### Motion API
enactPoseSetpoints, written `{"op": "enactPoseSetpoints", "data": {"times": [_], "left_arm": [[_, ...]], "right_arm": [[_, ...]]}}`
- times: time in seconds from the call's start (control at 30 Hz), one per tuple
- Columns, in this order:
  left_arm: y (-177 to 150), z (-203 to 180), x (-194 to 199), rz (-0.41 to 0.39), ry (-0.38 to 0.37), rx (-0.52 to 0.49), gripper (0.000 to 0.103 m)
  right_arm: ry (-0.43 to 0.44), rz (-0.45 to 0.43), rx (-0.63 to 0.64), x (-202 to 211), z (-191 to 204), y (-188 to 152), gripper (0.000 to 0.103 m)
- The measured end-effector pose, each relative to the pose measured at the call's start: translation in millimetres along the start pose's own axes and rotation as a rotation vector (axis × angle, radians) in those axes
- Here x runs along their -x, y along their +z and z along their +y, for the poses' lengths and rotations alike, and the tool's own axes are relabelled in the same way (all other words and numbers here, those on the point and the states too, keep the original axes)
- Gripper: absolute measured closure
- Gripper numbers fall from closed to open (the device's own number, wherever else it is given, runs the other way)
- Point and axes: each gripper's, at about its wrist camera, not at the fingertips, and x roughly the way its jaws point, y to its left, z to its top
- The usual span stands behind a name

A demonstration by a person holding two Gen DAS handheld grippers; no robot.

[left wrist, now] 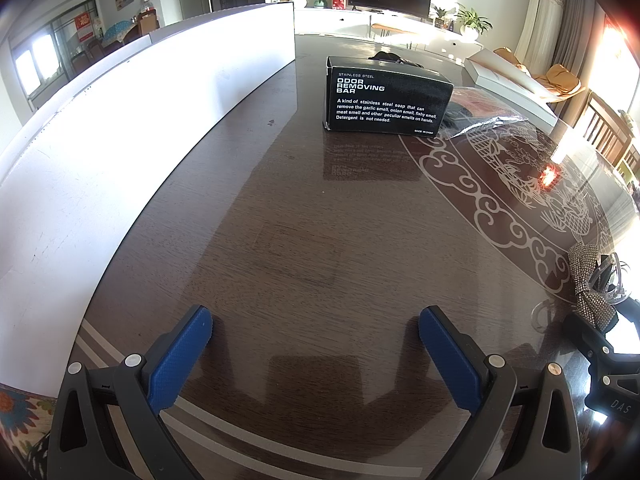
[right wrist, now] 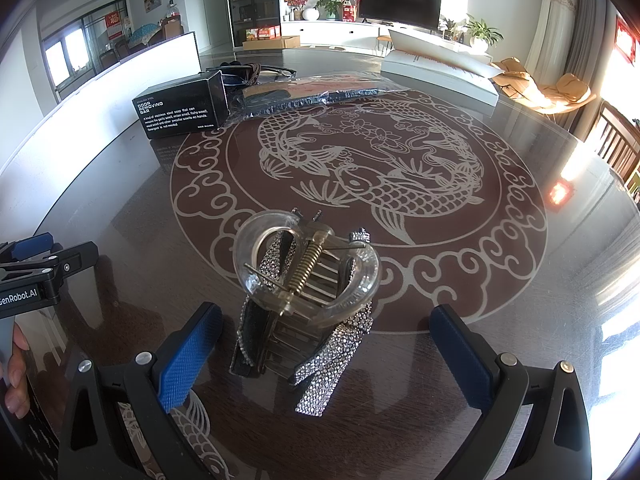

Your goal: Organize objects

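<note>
Your black box (left wrist: 386,96), near table's far edge beside white board: "STAINLESS STEEL", "ODOR REMOVING BAR", blurb "A kind of stainless steel soap that can remove the garlic smell, onion smell, fishy smell…", "Detergent is not needed.", "MADE IN CHINA". Your left gripper (right wrist: 24,276) body reads "GenRobot.AI". Right gripper (left wrist: 616,364) body: "DAS".

The hair clip (left wrist: 596,288) is cut off by the left wrist view's right edge. Behind the black box (right wrist: 182,106), dark items (right wrist: 244,70) are partly hidden and unidentifiable
</note>
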Motion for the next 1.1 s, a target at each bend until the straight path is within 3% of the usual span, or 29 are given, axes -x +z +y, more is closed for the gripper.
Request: {"op": "enactPoseSetpoints", "data": {"times": [0.93,1.1], "left_arm": [[-0.3,0.6,-0.1,-0.001,0.0,0.001,0.0],[0.8,1.5,0.7,0.005,-0.029,0.004,0.0]], "right_arm": [[0.0,0.0,0.0,-0.3,-0.2,-0.2,0.0],[0.0,0.0,0.0,0.3,0.0,-0.2,0.0]]}}
